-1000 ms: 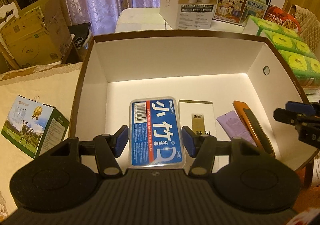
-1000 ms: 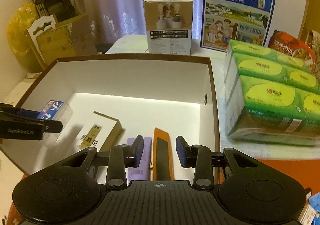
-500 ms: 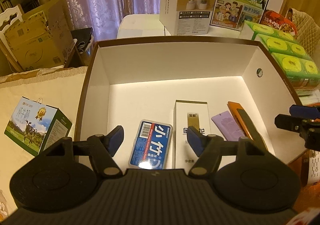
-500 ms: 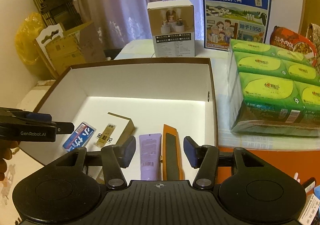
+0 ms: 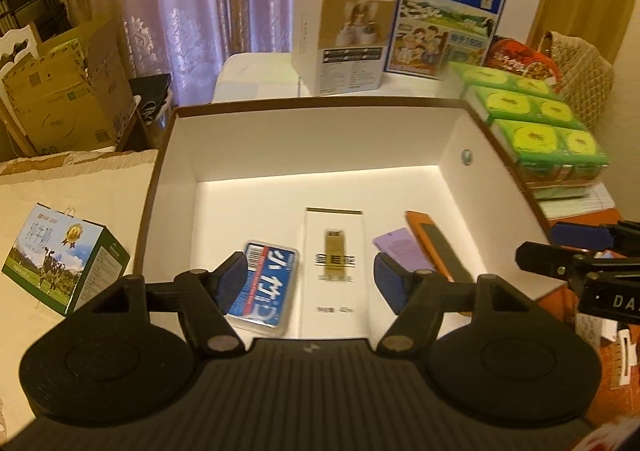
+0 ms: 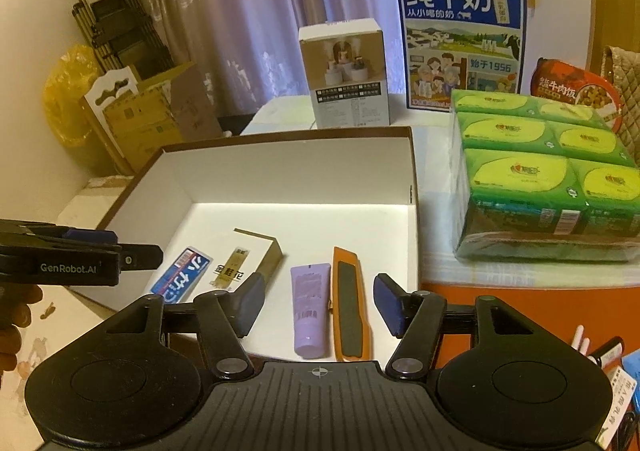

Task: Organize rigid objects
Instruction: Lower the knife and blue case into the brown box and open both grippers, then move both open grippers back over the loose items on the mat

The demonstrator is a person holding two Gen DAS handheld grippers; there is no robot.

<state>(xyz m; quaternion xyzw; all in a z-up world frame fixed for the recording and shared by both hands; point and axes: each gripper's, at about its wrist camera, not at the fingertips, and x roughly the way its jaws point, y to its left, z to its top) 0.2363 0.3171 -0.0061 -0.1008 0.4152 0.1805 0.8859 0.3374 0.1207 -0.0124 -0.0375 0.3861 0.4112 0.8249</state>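
Big white box (image 5: 320, 139) on the counter, four items lined along its near side, long axes running away from us. Left hand-held gripper (image 5: 306, 277) hangs spread and empty over the blue floss case (image 5: 266, 287); right hand-held gripper (image 6: 320, 305), jaws just opened wider, nothing pinched, sits nearer the purple tube (image 6: 308, 307) and orange cutter (image 6: 348, 303).

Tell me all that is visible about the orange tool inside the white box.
The orange tool is long and slim, with a dark strip along its top; it resembles a utility knife. It looks like plastic. It lies flat on the floor of the white box, near the right wall, right beside the purple tube. No gripper touches it.
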